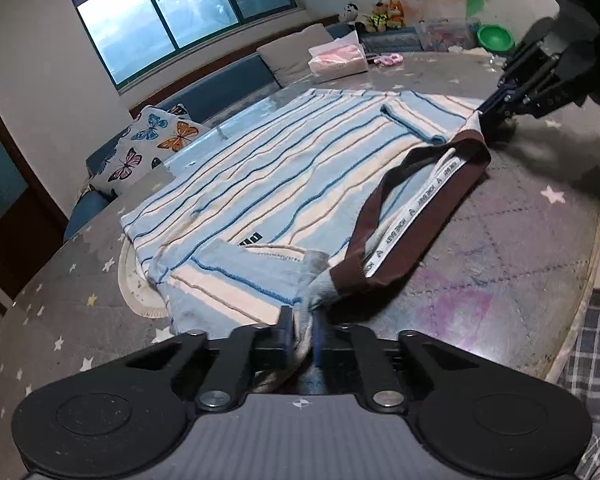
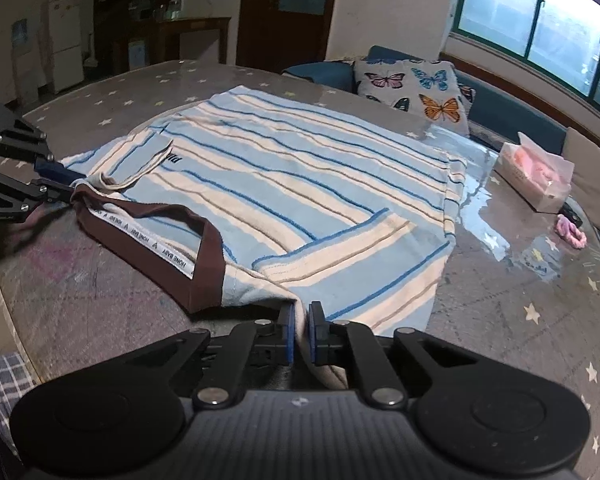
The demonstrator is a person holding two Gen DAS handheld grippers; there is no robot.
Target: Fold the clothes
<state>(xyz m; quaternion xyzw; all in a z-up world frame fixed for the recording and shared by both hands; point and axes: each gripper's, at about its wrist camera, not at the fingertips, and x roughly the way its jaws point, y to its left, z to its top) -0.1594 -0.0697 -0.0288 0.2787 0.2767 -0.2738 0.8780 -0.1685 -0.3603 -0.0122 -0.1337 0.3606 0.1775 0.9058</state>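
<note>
Blue-and-cream striped knit, a small shirt point(image 1: 260, 168), is lying spread flat across the middle of the round grey star-patterned table point(image 1: 500, 264), its brown neckband point(image 1: 420, 216) running along the near edge in both wrist views. The left gripper point(image 1: 302, 328) is sitting low at the bottom centre of its own frame, level with the tabletop and pointing forward, its blue pads point(image 1: 286, 320) pressing together on a bunched shoulder corner of the shirt. The right gripper point(image 2: 300, 320) is reaching in at the same low angle, its pads point(image 2: 287, 320) pinching the opposite shoulder, with cloth filling the narrow gap between them. In the left view it is appearing at the upper right; in the right view the left gripper is showing at the left edge. A tissue pack point(image 2: 536, 172) is resting on the table beyond the shirt, and a butterfly cushion point(image 2: 412, 88) is lying on the sofa behind.
</note>
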